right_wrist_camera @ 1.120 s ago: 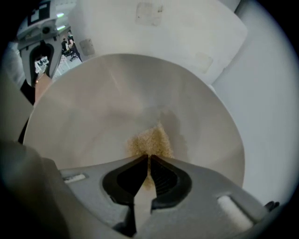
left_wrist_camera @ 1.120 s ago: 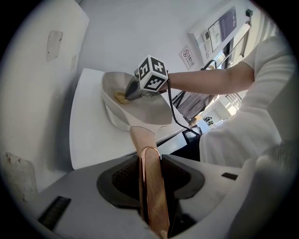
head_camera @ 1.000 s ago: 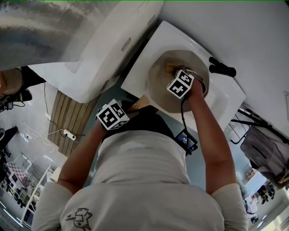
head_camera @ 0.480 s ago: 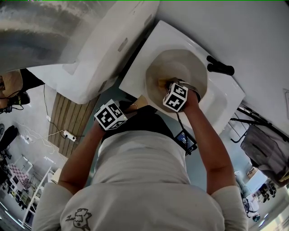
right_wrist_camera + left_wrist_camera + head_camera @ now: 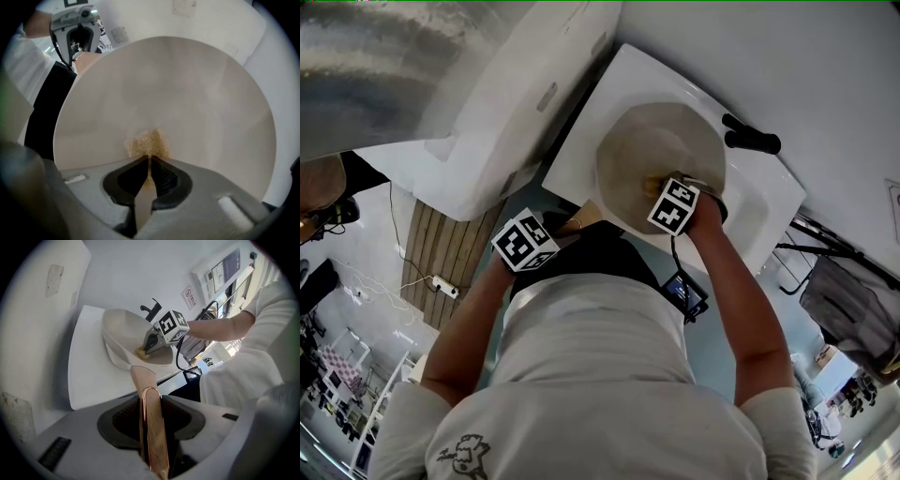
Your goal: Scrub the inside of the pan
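Clamping the handle, the left gripper held the pan; the right gripper pinched a sponge against its inside at 6 o'clock.

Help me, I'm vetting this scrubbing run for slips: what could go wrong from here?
1. The left hand-held gripper clamps only the slim copper-coloured pan handle; scrubbing pressure might twist the round beige pan.
2. The right hand-held gripper pinches the yellow scrub sponge right at its jaw tips, so it could pull free.
3. The pan sits near the front edge of the white counter and may slide off.
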Motion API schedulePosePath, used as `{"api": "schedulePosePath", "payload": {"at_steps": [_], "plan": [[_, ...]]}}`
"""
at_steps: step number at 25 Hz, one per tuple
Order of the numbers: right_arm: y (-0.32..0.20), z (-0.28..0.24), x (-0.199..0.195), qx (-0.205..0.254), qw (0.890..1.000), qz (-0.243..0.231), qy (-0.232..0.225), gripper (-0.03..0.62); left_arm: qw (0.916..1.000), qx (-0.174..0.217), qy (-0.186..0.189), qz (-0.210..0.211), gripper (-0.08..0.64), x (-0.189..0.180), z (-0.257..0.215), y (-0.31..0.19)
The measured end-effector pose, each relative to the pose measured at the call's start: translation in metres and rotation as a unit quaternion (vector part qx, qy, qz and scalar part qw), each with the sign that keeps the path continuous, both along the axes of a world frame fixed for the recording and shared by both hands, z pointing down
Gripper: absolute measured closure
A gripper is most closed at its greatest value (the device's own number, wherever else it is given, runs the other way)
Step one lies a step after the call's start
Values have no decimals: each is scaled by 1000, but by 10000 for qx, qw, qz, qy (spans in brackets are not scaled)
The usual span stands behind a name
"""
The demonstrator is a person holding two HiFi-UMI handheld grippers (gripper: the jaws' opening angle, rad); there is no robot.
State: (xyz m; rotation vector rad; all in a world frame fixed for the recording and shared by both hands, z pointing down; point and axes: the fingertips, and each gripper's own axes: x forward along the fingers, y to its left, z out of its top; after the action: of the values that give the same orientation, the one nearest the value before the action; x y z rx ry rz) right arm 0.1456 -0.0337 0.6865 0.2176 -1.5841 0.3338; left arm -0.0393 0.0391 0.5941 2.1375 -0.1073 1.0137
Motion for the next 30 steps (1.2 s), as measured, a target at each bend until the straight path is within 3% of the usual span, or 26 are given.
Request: {"api": "schedulePosePath", "payload": {"at_steps": [7, 11, 19, 30], "plan": [[-35, 3, 42, 411, 9964, -3, 743, 569, 10000, -32, -16, 36, 408, 1, 0, 0], [-65, 3, 45, 789, 9929, -77, 891, 569, 10000, -11, -37, 57, 408, 2, 0, 0], [-96, 0, 24, 1199, 9911, -32, 584, 569, 9999, 30, -95, 74, 408, 1, 3, 0], [-71, -1, -27, 1054, 9942, -184, -87, 569, 9999, 3, -127, 81, 408, 0, 7, 0]]}}
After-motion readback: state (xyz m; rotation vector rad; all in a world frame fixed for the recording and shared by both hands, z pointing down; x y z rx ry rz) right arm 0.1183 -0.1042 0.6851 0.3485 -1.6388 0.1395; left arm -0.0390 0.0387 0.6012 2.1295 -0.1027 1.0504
